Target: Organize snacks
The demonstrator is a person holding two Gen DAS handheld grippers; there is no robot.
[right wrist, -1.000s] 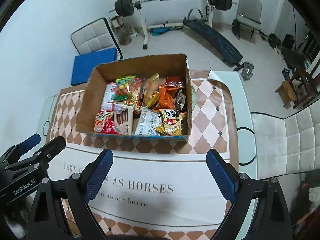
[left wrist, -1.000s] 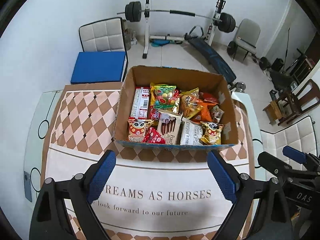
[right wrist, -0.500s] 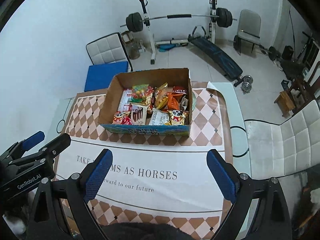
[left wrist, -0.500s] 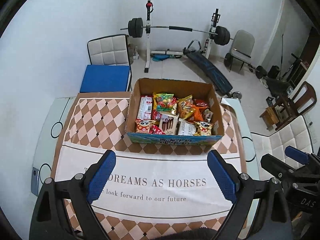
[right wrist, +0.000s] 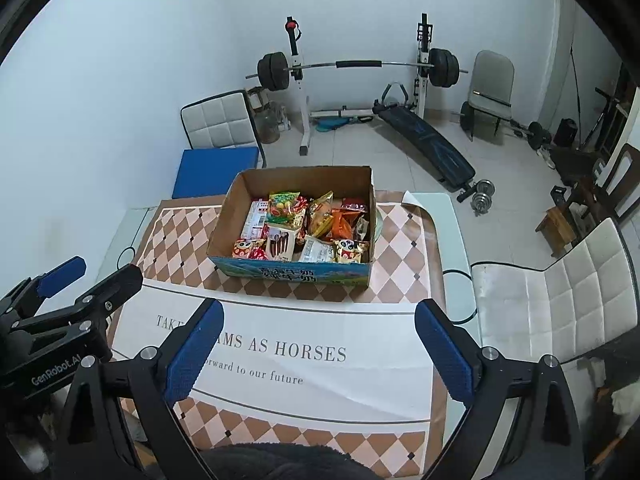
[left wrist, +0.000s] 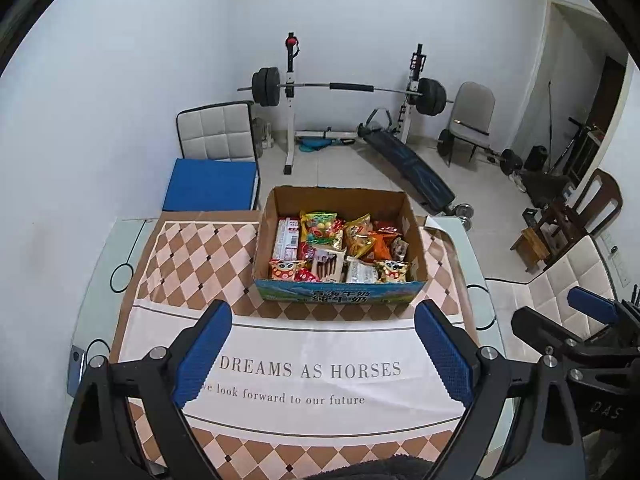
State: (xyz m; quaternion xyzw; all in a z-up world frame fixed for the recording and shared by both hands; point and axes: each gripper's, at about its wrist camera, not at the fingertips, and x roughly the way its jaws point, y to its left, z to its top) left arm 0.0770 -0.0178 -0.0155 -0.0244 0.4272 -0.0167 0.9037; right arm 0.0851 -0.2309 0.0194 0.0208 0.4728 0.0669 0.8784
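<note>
An open cardboard box (left wrist: 338,298) stands at the far middle of the table, also in the right wrist view (right wrist: 292,274). It holds several snack packets (left wrist: 320,232), among them a chocolate stick box (right wrist: 282,242) and orange bags (right wrist: 344,220). My left gripper (left wrist: 324,354) is open and empty, well short of the box over the printed cloth. My right gripper (right wrist: 318,350) is open and empty, also short of the box. The right gripper shows at the right of the left wrist view (left wrist: 560,320); the left gripper shows at the left of the right wrist view (right wrist: 80,288).
The glass table carries a checkered cloth with printed text (left wrist: 312,368). A white chair with a blue cushion (left wrist: 212,188) stands behind the table, another white chair (right wrist: 560,292) at the right. A barbell rack and bench (left wrist: 348,92) stand by the far wall.
Both grippers have drawn back and up from the box, so it now looks smaller and farther. Both stay open and empty.
</note>
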